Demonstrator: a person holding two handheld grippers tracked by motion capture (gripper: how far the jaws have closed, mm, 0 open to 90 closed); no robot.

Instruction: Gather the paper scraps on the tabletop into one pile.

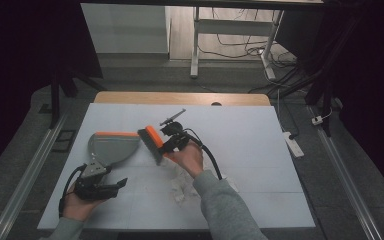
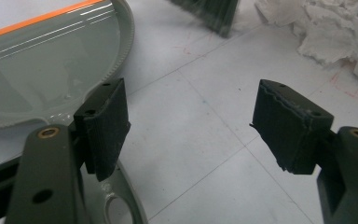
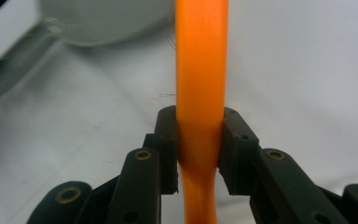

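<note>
No legible text, label, brand, number or sign on any surface — only faint red marks, unreadable.

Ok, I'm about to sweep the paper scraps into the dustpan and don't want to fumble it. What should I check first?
1. Brush held firmly: ok. The right gripper is shut on the brush's orange handle.
2. Dustpan held steady: not ok. The left gripper is open, with the dustpan handle under one of its jaws, not between them.
3. Dustpan flat on the table: ok, as far as the high view shows.
4. Paper scraps within reach: ok, piled on the table beside the right forearm.
5. Bristles touching the table: cannot tell.
</note>
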